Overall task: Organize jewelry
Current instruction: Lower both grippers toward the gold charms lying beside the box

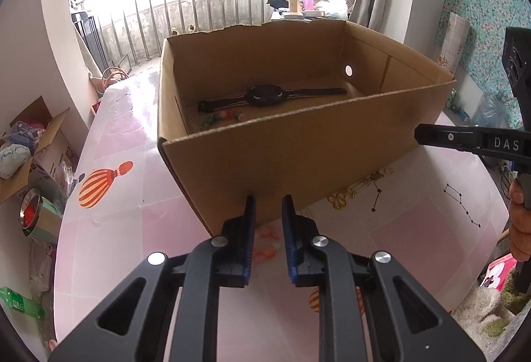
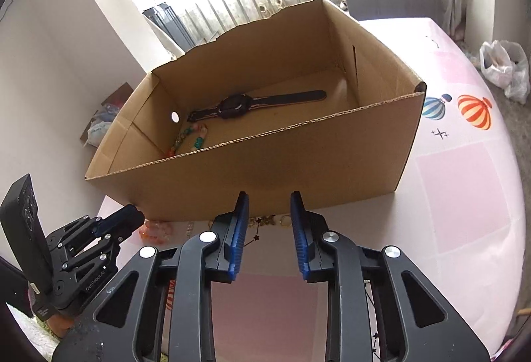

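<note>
An open cardboard box (image 1: pixel 298 149) (image 2: pixel 265 169) stands on the pink table. Inside lie a black watch (image 1: pixel 265 95) (image 2: pixel 239 106) and a coloured bead bracelet (image 1: pixel 225 116) (image 2: pixel 195 138). In front of the box, an orange bead bracelet (image 1: pixel 267 242) (image 2: pixel 156 231) and gold jewelry (image 1: pixel 358 187) (image 2: pixel 265 220) rest on the cloth. My left gripper (image 1: pixel 268 201) (image 2: pixel 134 216) hovers above the orange beads, jaws narrowly apart with nothing between them. My right gripper (image 2: pixel 268 196) (image 1: pixel 418 135) hangs over the gold pieces, jaws a little wider apart and also empty.
The tablecloth (image 2: pixel 464 182) carries balloon and star prints. Left of the table on the floor are an open carton of clutter (image 1: pixel 30 146), a metal bowl (image 1: pixel 33 216) and a green bottle (image 1: pixel 20 302). A plastic bag (image 2: pixel 504 70) lies on the floor at the right.
</note>
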